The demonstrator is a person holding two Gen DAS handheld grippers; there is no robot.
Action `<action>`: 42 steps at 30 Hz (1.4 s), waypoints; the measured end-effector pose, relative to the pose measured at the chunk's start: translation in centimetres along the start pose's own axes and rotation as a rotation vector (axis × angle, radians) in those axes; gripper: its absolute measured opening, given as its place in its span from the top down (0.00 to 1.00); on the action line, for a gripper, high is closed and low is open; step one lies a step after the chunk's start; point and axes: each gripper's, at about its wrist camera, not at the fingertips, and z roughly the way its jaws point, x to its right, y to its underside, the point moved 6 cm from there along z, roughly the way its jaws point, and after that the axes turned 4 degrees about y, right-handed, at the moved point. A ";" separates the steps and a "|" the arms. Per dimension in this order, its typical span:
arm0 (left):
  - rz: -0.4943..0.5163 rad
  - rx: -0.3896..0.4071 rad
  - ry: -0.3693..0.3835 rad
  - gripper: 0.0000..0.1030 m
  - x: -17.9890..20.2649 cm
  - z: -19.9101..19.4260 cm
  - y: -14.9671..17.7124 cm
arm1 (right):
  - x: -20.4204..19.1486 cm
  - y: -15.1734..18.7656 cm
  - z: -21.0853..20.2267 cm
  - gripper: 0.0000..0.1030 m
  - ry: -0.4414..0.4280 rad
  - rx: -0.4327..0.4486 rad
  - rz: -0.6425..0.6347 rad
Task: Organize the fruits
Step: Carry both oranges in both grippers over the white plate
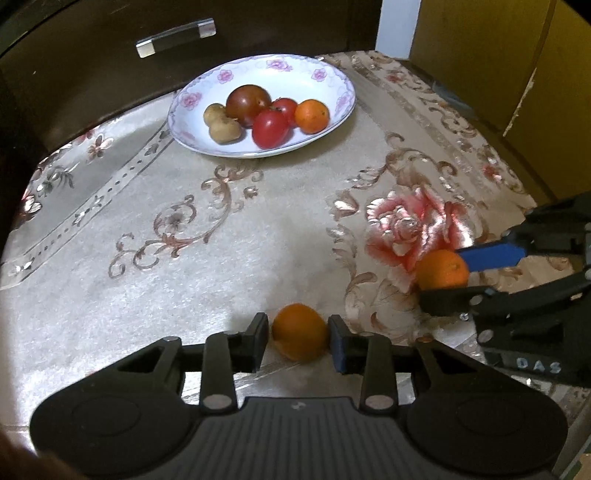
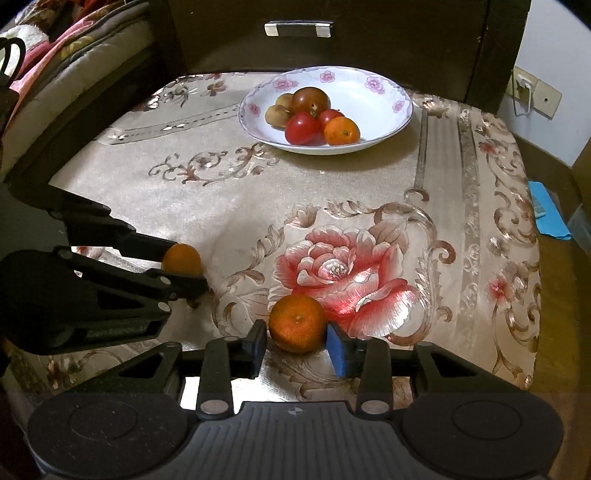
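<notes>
Two oranges lie on the flowered tablecloth [image 1: 184, 258]. One orange [image 1: 300, 331] sits between the fingers of my left gripper [image 1: 298, 341], with a thin gap at the left finger; the jaws are open. The right wrist view shows the same gripper [image 2: 188, 266] around that orange [image 2: 181, 258]. The other orange [image 2: 297, 323] rests between the fingers of my right gripper [image 2: 297, 343], also open, close to both sides. In the left wrist view, the right gripper [image 1: 441, 277] straddles its orange [image 1: 441, 271]. A floral white plate [image 1: 314, 85] [image 2: 376, 99] at the back holds tomatoes, an orange and brownish fruits.
A dark wooden drawer front with a metal handle [image 1: 175, 37] [image 2: 297, 28] stands right behind the plate. A yellow panel [image 1: 480, 55] rises at the right. Bedding [image 2: 74, 48] lies off the table's left; a blue object [image 2: 546, 210] lies beyond its right edge.
</notes>
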 end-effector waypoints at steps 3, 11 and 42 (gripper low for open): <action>-0.007 -0.002 -0.005 0.54 0.0 -0.1 0.1 | 0.2 -0.2 0.1 0.65 -0.002 0.006 0.004; -0.022 -0.003 -0.012 0.52 0.2 -0.3 0.6 | 0.2 0.1 -0.2 0.62 -0.008 0.010 -0.002; -0.015 0.035 -0.014 0.61 0.5 -0.9 -0.3 | -0.2 -0.5 -0.2 0.74 -0.012 0.018 -0.027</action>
